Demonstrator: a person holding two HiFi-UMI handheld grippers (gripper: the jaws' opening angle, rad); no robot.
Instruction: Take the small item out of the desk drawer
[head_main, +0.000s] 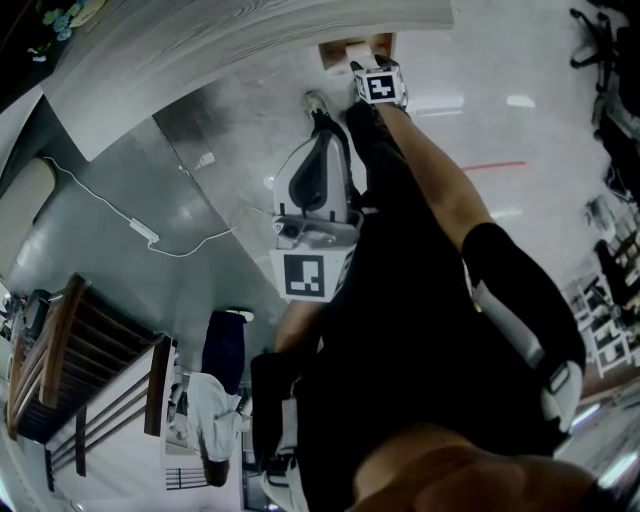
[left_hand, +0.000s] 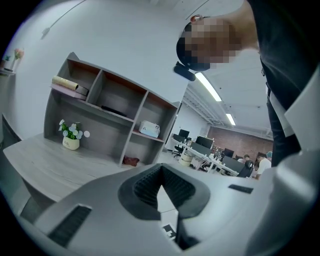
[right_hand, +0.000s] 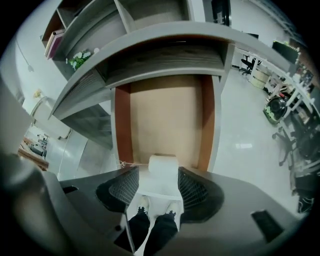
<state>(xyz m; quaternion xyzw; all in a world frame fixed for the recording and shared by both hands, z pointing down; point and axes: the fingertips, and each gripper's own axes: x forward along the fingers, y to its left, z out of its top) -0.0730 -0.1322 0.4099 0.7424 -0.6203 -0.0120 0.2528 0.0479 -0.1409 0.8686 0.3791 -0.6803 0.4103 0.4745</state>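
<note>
Left gripper (left_hand: 160, 172) faces the desk shelves (left_hand: 107, 107), fingers pressed together on nothing; right gripper (right_hand: 158, 172) points down into the open drawer (right_hand: 122, 120), fingers spread around the small white item (right_hand: 163, 164) (gap beside one pad), which lies at the drawer's front.

Grey wood-grain desk (left_hand: 45, 165) with its shallow drawer (right_hand: 165, 120) pulled open, standing on a glossy pale grey floor (head_main: 200, 190).
The drawer has reddish-brown side walls and a bare tan bottom; 1 small white block-shaped item (right_hand: 163, 167) lies at its front end. On the desk top stand a grey open shelf unit (left_hand: 102, 107) and, just in front of it, 1 small cream pot of white flowers (left_hand: 70, 142). A thin white cable (head_main: 130, 225) lies on the floor.
</note>
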